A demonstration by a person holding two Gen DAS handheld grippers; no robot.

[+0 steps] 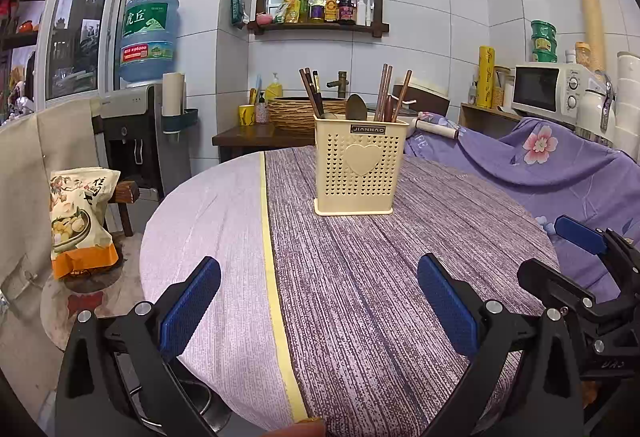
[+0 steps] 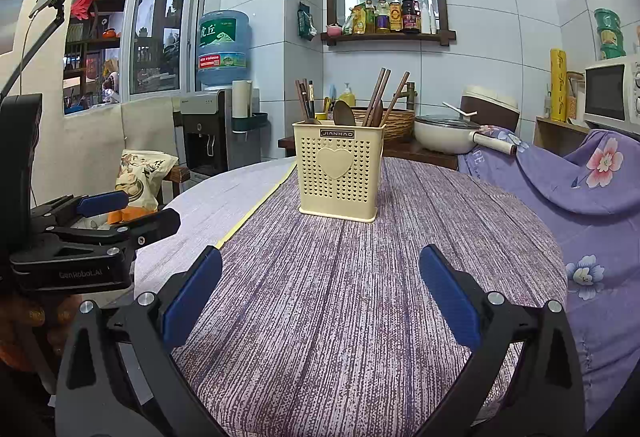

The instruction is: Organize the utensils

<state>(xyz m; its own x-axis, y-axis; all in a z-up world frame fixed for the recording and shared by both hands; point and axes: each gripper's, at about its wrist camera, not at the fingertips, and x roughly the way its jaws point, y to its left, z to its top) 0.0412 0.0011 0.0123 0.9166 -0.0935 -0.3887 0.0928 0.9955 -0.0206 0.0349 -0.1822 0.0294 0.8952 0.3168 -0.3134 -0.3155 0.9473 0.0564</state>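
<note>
Left to right across the round table (image 1: 224, 221): at the far left, off the table, a printed snack bag (image 1: 80, 221) stands on a low stool. The left gripper (image 1: 318, 307) hovers over the near edge of the table above the yellow stripe of the tablecloth (image 1: 276, 277), its blue pads (image 1: 188, 307) spread wide with nothing between them. Toward the far side of the table stands the cream perforated utensil holder (image 1: 358, 169), upright, heart emblem facing the cameras; it holds dark chopsticks (image 1: 310, 89) on its left, a wooden spoon (image 1: 354, 107) near the middle, and lighter brown chopsticks (image 1: 394, 91) on its right, all leaning but seated inside. To the right, the right gripper (image 2: 320, 301) likewise hangs over the near part of the table with fingers parted wide and empty; the holder (image 2: 338, 173) lies straight ahead of it, well apart. No loose utensil is visible on the cloth, so the utensils appear gathered already, and the step in hand is judged to be a check or a withdrawal. If a piece must be regrouped, approach from above, close on one stem near its upper end, and lift vertically; steady the light holder with the other gripper, since sideways pull on the leaning sticks could tip it.
</note>
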